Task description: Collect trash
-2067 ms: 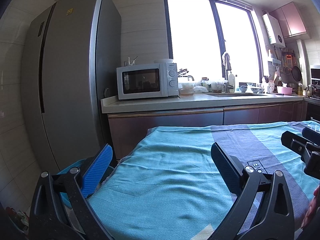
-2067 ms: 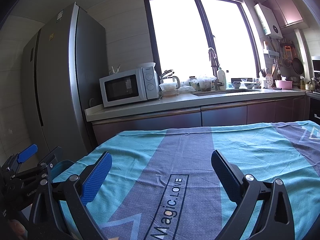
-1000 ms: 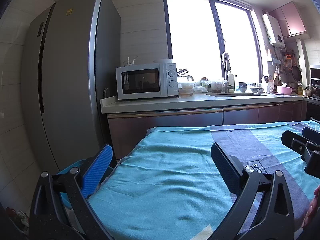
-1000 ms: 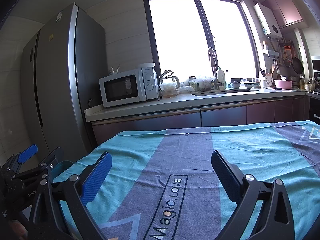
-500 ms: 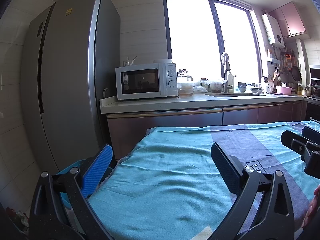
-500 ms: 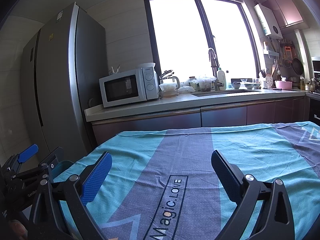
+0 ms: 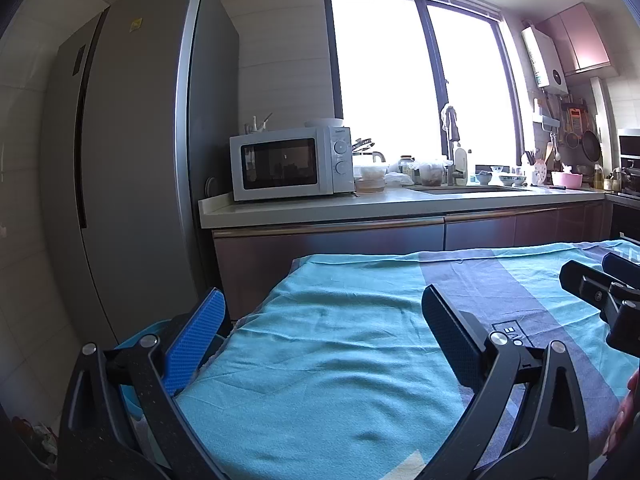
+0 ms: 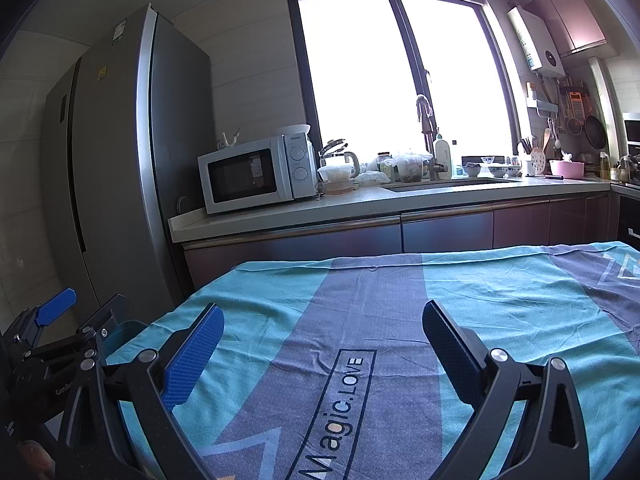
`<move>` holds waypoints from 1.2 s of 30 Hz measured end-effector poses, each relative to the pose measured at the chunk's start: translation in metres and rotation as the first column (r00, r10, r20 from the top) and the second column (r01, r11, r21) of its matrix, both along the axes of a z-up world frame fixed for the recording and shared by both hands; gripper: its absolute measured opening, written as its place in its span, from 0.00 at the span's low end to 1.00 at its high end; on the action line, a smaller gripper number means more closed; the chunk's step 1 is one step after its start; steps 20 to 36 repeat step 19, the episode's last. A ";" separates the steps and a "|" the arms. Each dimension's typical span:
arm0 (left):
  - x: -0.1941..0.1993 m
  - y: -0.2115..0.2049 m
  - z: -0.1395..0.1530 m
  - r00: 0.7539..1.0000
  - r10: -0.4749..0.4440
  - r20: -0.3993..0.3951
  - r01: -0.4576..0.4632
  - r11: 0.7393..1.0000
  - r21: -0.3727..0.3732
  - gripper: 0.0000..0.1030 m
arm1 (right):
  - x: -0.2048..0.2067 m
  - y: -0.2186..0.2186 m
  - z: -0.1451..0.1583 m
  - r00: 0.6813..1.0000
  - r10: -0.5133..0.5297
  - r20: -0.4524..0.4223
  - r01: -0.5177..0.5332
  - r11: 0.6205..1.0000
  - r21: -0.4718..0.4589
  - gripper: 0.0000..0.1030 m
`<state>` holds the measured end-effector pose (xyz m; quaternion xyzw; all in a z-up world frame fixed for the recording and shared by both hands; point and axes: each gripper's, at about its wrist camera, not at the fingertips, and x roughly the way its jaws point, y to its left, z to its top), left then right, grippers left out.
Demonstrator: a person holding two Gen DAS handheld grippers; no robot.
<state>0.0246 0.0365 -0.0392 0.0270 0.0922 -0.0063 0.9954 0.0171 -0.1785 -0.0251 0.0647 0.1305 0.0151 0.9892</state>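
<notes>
The cloth (image 8: 360,320) in the middle said "Magic.LOVE". Low on the left sat a blue bin (image 7: 136,340), insides hidden. The left gripper (image 7: 324,332) and right gripper (image 8: 320,344) were both spread wide, holding nothing.

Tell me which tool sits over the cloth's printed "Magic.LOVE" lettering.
The right tool: its open jaws frame the lettering on the cloth. The left tool hovers over plain teal.

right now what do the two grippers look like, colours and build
Both match. The left gripper and right gripper each have black speckled triangular frames with cut-outs and silver pivot bolts. Their long flat fingers carry blue, finely textured pads. Pale lettering marks the left gripper's body in the right wrist view. No cables or sleeves show.
</notes>
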 end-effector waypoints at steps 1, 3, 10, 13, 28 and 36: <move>0.000 0.000 0.000 1.000 -0.002 0.002 0.002 1.000 -0.001 0.94 | 0.000 0.000 0.000 1.000 0.000 -0.001 0.000 1.000 0.000 0.93; 0.000 0.001 0.001 1.000 -0.011 0.003 0.011 1.000 -0.004 0.94 | 0.000 0.000 0.000 1.000 0.000 0.000 0.000 1.000 0.001 0.93; 0.004 -0.003 -0.002 0.999 -0.042 -0.014 0.042 0.999 0.007 0.94 | 0.001 -0.003 -0.005 1.000 -0.007 -0.015 0.007 1.000 0.005 0.93; 0.014 -0.006 -0.003 0.998 -0.040 -0.045 0.041 0.999 0.024 0.94 | 0.003 -0.007 -0.008 0.999 -0.005 -0.034 0.006 1.000 0.007 0.93; 0.074 -0.014 -0.008 0.966 -0.093 -0.241 0.099 0.995 0.010 0.95 | 0.015 -0.030 -0.009 0.994 -0.018 -0.108 0.020 1.000 0.017 0.93; 0.074 -0.014 -0.008 0.966 -0.093 -0.241 0.099 0.995 0.010 0.95 | 0.015 -0.030 -0.009 0.994 -0.018 -0.108 0.020 1.000 0.017 0.93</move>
